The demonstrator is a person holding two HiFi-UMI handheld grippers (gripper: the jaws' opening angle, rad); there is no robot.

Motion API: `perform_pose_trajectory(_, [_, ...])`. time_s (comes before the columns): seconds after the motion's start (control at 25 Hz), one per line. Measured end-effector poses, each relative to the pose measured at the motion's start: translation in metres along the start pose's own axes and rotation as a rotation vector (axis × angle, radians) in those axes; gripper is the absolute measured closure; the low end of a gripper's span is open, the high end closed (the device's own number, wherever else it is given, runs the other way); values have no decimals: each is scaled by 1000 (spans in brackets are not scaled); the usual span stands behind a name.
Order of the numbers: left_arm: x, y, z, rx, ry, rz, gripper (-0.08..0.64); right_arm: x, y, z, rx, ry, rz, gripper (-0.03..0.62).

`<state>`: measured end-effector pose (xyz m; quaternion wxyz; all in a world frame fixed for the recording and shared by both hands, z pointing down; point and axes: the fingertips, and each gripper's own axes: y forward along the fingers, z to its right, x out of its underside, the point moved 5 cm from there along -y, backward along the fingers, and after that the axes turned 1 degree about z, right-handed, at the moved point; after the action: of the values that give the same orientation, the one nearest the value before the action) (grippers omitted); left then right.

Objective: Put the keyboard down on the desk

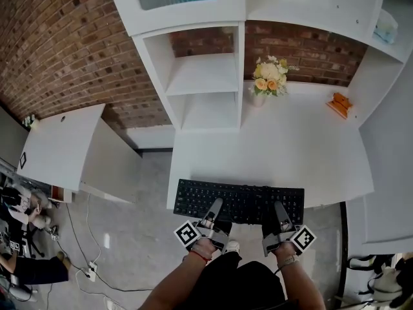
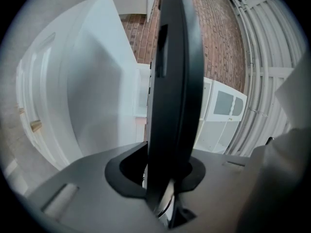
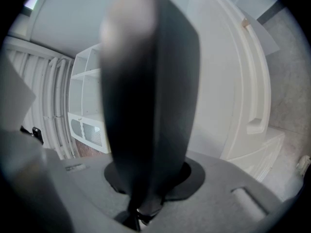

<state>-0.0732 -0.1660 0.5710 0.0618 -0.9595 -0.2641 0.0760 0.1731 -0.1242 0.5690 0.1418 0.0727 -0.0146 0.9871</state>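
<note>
A black keyboard (image 1: 240, 201) is held flat and lengthwise across the front edge of the white desk (image 1: 290, 147), its near side sticking out toward me. My left gripper (image 1: 215, 206) is shut on its near edge left of the middle. Further right, my right gripper (image 1: 279, 210) is shut on that same edge. In the left gripper view the keyboard (image 2: 175, 81) shows edge-on as a dark slab clamped between the jaws, and likewise in the right gripper view (image 3: 150, 96). Whether the keyboard touches the desk top I cannot tell.
A vase of flowers (image 1: 268, 79) and a small orange object (image 1: 339, 103) stand at the back of the desk. A white shelf unit (image 1: 203, 76) rises at the back left. A white cabinet (image 1: 64, 147) stands to the left, with cables (image 1: 90, 263) on the floor.
</note>
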Motion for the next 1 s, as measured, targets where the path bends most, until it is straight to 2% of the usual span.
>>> perform_pose_trajectory(0.48, [-4, 35, -11, -36, -11, -42, 495, -17, 17, 14, 37, 39, 41, 518])
perform_pose_trajectory(0.72, [-10, 52, -16, -42, -29, -10, 494, -27, 40, 16, 34, 52, 19, 518])
perform_pose_trajectory(1.0, [-17, 83, -26, -76, -24, 10, 494, -49, 70, 26, 80, 49, -7, 518])
